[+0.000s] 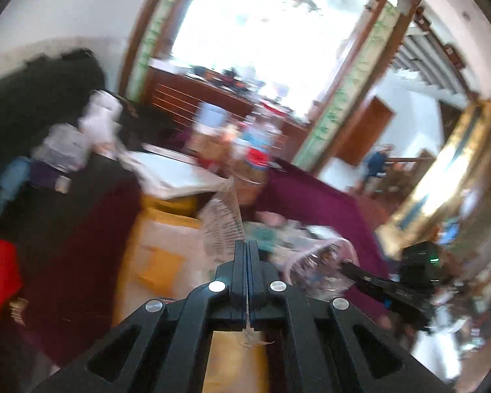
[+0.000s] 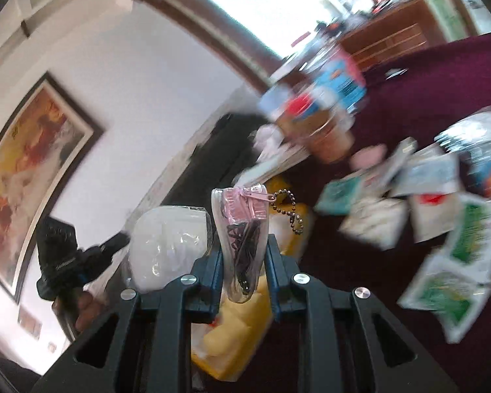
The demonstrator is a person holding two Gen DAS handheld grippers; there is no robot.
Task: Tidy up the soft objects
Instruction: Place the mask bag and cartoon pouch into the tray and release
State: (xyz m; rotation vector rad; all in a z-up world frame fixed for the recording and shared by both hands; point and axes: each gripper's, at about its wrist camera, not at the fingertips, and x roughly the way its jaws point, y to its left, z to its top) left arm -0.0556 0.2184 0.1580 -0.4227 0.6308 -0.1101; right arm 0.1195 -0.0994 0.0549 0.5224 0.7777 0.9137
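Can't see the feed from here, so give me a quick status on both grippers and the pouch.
Left hand-held gripper shut on clear plastic bag. Right hand-held gripper shut on clear zip pouch, pink zipper up. Packets scattered on maroon cloth. Nothing blocking.

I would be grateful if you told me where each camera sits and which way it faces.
Left wrist: on the shut left gripper, which pinches a clear bag; faces the maroon table and window.
Right wrist: on the right gripper, holding a clear pouch; faces the wall and scattered packets.
Shared: each shows the other gripper, the table, the yellow bag.
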